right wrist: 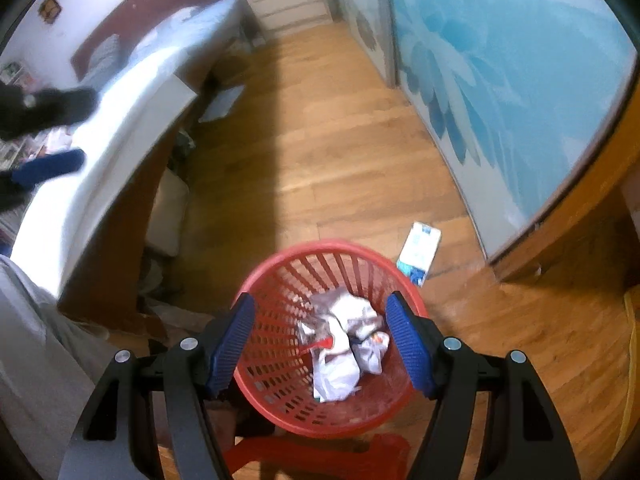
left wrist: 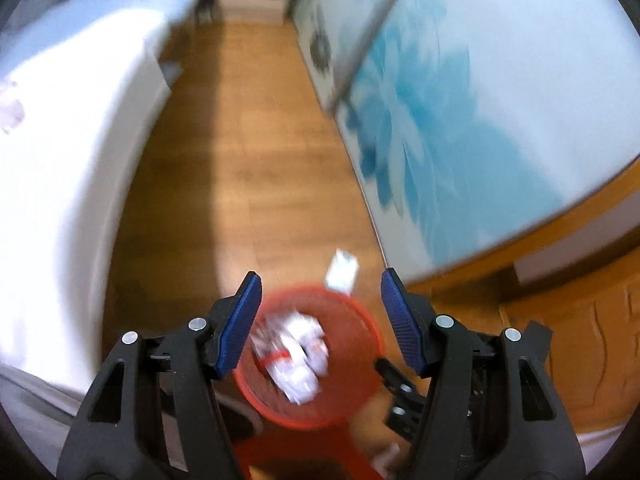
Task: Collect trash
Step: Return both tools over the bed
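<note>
A red plastic basket [right wrist: 280,280] stands on the wooden floor with crumpled white paper trash [right wrist: 344,340] inside; it also shows blurred in the left wrist view [left wrist: 360,320], with the trash [left wrist: 298,356] in it. A white and blue carton [right wrist: 420,250] lies flat on the floor just beyond the basket to the right, also in the left wrist view [left wrist: 342,270]. My left gripper [left wrist: 320,296] is open and empty above the basket. My right gripper [right wrist: 320,314] is open and empty above the basket. The left gripper's fingers [right wrist: 48,166] show at the left edge of the right wrist view.
A bed with white bedding [right wrist: 100,152] runs along the left. A wardrobe with blue flower doors [right wrist: 500,80] lines the right. A white drawer unit [right wrist: 288,0] stands at the far end. A red stool [right wrist: 320,452] is below the basket. Wooden furniture [right wrist: 580,220] is at right.
</note>
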`<state>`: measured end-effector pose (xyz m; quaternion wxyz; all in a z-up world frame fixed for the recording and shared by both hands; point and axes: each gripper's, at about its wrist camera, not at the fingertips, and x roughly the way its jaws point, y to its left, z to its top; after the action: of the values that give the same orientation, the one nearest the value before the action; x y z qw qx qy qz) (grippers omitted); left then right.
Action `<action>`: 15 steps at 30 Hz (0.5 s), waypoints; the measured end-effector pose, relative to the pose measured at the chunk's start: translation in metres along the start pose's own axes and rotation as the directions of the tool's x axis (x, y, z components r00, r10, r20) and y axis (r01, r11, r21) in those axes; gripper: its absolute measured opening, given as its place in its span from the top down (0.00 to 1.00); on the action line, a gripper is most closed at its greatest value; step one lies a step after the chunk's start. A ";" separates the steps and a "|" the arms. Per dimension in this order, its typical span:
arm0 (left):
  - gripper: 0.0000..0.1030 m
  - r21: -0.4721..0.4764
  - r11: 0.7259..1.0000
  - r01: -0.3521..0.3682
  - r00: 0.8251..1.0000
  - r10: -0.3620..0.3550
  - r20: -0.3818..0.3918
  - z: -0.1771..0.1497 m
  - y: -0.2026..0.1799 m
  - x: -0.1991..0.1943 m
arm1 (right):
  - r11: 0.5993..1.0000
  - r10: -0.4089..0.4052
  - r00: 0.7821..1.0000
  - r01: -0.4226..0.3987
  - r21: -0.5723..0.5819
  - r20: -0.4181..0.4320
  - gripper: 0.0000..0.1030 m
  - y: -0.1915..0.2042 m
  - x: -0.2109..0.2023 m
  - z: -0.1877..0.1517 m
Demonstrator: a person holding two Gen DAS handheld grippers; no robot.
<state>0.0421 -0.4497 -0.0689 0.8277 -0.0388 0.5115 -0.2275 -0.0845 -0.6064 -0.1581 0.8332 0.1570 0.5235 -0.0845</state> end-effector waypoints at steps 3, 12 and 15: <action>0.35 -0.024 0.999 -0.029 0.997 0.031 0.077 0.012 0.033 -0.038 | 0.998 0.024 0.999 -0.022 -0.060 0.027 0.33 0.030 -0.009 0.015; 0.32 -0.202 0.973 -0.114 0.965 0.156 0.209 -0.005 0.174 -0.134 | 0.955 0.166 0.982 -0.138 -0.262 0.091 0.33 0.169 -0.020 0.065; 0.32 -0.297 0.939 -0.175 0.942 0.248 0.228 -0.026 0.231 -0.154 | 0.928 0.203 0.974 -0.157 -0.339 0.104 0.33 0.222 -0.015 0.081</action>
<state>0.0397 -0.1750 -0.0227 0.8945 -0.1264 0.4250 -0.0569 0.0450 -0.4277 -0.0732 0.8860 0.0571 0.4549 0.0703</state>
